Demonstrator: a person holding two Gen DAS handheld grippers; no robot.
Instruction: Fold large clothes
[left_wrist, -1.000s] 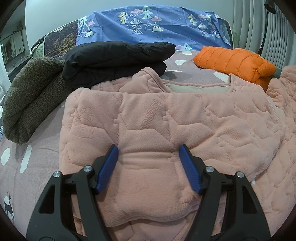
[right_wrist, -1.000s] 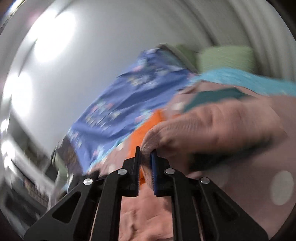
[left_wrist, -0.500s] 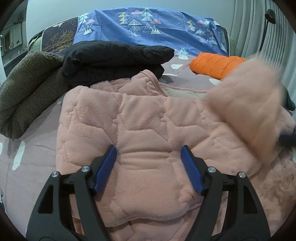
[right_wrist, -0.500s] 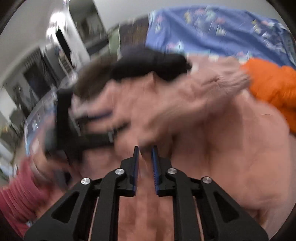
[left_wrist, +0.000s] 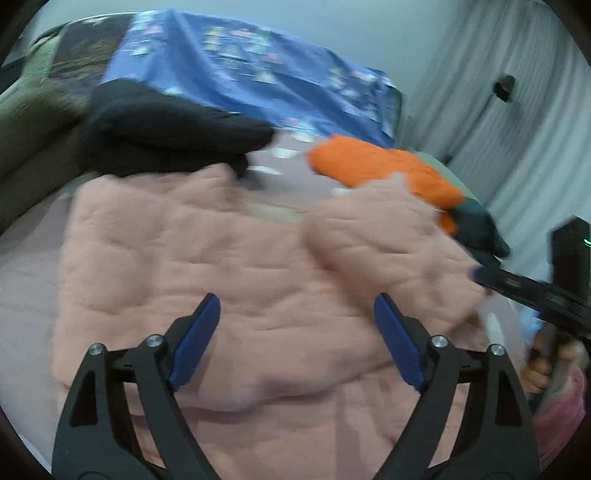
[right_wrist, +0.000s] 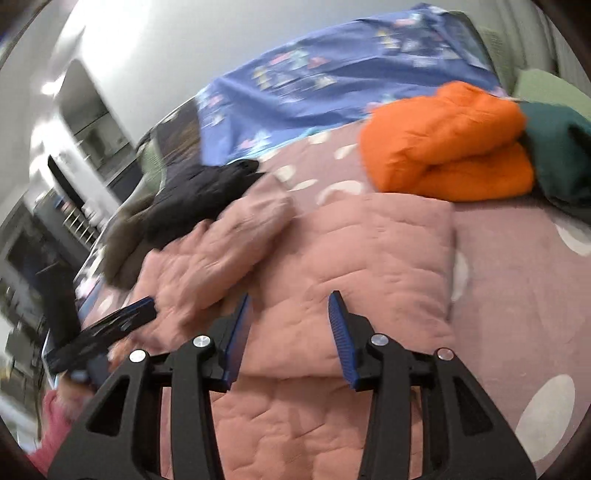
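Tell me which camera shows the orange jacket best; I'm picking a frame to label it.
The right wrist view: the orange jacket appears whole, fairly sharp and folded double on the bed. In the left wrist view it is smaller, motion-blurred, and its near end is hidden behind the pink garment.

I can read no text, label, brand or number in either view. The embossed quilted pink fleece garment (left_wrist: 207, 258) ahead of my left claw is motion-blurred, with no lettering legible on it.
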